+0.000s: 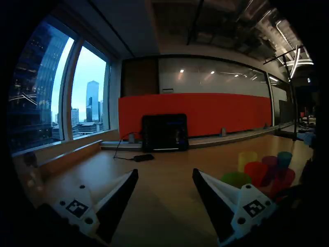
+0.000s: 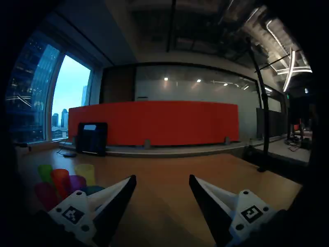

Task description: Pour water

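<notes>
1. Spread apart and grasping nothing, above the wooden table (image 1: 164, 210): left gripper (image 1: 165, 170) and right gripper (image 2: 162, 177).
2. Clustered on the table, right of the left gripper's fingers, left of the right gripper's: coloured cups (image 1: 256, 171), upright, long axes vertical, mouths up.

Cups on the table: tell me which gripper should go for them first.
Left, narrowly. The left gripper and right gripper are both open and empty, but the cups sit just beyond the left's right finger, and slightly farther off-centre, leftward, in the right gripper view. It's close.
</notes>
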Available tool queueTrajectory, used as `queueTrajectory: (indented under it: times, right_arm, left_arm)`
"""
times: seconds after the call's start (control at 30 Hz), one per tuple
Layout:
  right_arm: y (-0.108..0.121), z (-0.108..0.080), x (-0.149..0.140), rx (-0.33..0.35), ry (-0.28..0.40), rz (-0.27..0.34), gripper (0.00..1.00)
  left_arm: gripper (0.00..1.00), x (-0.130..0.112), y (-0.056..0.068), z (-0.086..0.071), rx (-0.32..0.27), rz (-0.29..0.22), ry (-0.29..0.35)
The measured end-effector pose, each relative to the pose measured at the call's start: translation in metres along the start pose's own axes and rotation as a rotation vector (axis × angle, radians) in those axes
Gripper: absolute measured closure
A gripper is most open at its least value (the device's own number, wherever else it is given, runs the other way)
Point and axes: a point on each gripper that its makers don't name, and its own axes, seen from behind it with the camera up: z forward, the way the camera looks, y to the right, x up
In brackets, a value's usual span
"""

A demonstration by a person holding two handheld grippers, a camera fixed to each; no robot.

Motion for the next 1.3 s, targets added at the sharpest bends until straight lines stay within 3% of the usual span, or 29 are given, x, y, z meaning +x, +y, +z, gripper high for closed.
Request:
queueTrajectory:
  times: [0.2,0.47,0.77,1.13,1.3]
  right_arm:
    - [0.008,0.003,0.025,-0.006,-0.012,-0.001,0.01]
    - [0.011,0.009,0.079,0.009,-0.018,-0.010,0.01]
    - [0.007,0.020,0.144,0.042,-0.017,-0.031,0.01]
    - [0.001,0.023,0.202,0.063,-0.001,-0.040,0.01]
    - [0.003,0.024,0.216,0.066,0.004,-0.049,0.01]
  left_arm:
    - [0.02,0.022,-0.001,0.004,-0.003,-0.026,-0.015]
    - [0.02,0.061,-0.005,0.014,-0.010,-0.071,-0.049]
    - [0.02,0.136,-0.003,0.026,-0.032,-0.069,-0.024]
    - [0.02,0.221,0.001,0.033,-0.072,-0.047,0.030]
    - [0.02,0.242,0.007,0.034,-0.098,-0.043,0.044]
